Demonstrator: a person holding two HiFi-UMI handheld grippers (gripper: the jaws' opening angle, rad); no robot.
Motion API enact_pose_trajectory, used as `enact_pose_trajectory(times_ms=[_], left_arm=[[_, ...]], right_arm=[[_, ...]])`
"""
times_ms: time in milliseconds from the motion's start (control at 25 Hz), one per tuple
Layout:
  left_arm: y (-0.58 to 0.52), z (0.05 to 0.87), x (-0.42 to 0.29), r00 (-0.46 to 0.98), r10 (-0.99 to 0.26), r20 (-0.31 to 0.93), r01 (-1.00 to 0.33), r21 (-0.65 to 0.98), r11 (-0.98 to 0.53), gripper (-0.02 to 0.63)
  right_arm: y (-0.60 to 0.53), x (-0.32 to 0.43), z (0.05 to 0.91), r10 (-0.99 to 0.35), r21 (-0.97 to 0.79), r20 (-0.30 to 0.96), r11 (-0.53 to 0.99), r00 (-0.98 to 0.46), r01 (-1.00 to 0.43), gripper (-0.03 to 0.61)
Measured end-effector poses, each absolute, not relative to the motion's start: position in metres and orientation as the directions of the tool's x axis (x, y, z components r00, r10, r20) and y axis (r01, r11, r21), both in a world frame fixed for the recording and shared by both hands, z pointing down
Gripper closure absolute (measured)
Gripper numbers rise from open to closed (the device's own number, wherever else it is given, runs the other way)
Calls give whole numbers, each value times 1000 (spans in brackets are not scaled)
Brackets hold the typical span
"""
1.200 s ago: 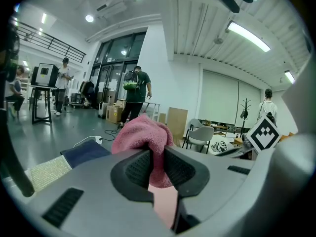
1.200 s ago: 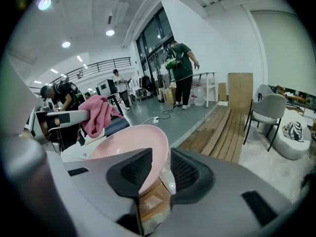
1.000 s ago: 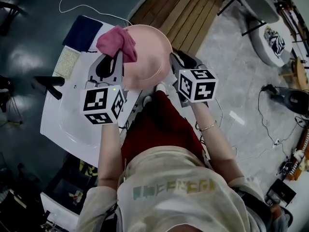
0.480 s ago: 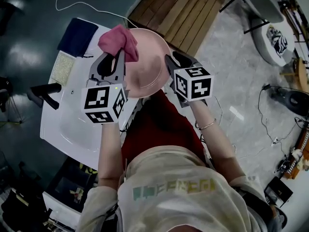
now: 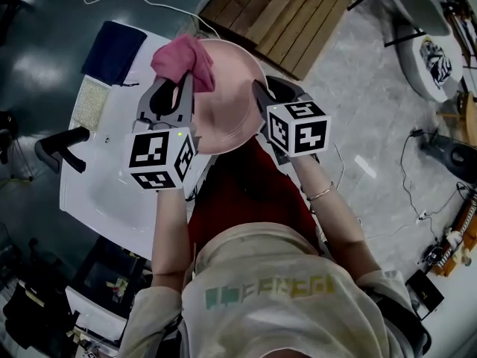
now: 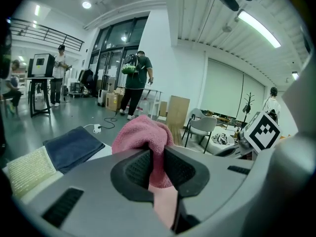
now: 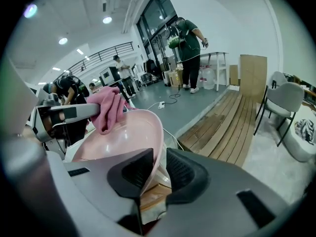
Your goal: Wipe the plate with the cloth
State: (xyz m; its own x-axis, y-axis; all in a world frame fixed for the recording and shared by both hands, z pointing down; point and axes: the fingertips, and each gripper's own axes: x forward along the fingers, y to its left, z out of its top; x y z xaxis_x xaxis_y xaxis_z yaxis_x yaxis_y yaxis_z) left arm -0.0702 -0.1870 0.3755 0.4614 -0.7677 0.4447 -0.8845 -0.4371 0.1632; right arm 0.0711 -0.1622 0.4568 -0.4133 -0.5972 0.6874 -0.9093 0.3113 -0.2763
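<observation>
A pink plate [image 5: 227, 95] is held tilted in the air above the white table's near edge, its rim pinched by my right gripper [image 5: 258, 99], which is shut on it. In the right gripper view the plate [image 7: 126, 135] runs down between the jaws. My left gripper [image 5: 186, 80] is shut on a bunched pink cloth [image 5: 185, 62], which rests against the plate's upper left rim. The cloth [image 6: 143, 142] bulges out over the left jaws, and in the right gripper view the cloth [image 7: 109, 107] sits on the plate's far edge.
On the white table [image 5: 104, 192] lie a folded dark blue cloth [image 5: 112, 51], a pale yellow cloth [image 5: 88, 103] and a black handle-like object [image 5: 59, 146]. Wooden decking [image 5: 283, 13] lies beyond. People stand in the background of both gripper views.
Plate, cloth and both grippers have shifted slightly up and left in the head view. The cloth has stayed at the plate's upper left rim.
</observation>
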Motion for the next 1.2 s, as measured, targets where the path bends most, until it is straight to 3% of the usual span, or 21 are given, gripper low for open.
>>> enact_pose_trajectory(times_ms=[320, 800, 1200], left_arm=[[-187, 379, -59, 468, -751, 465, -878, 147, -456, 548], [-190, 372, 11, 592, -651, 474, -777, 123, -617, 548], [-197, 410, 34, 557, -576, 599, -748, 60, -661, 548]], right_arm=[[-169, 70, 456, -607, -261, 679, 325, -412, -909, 501], [-171, 69, 452, -625, -247, 667, 328, -405, -912, 507], [-170, 72, 453, -627, -250, 659, 338, -416, -907, 508]])
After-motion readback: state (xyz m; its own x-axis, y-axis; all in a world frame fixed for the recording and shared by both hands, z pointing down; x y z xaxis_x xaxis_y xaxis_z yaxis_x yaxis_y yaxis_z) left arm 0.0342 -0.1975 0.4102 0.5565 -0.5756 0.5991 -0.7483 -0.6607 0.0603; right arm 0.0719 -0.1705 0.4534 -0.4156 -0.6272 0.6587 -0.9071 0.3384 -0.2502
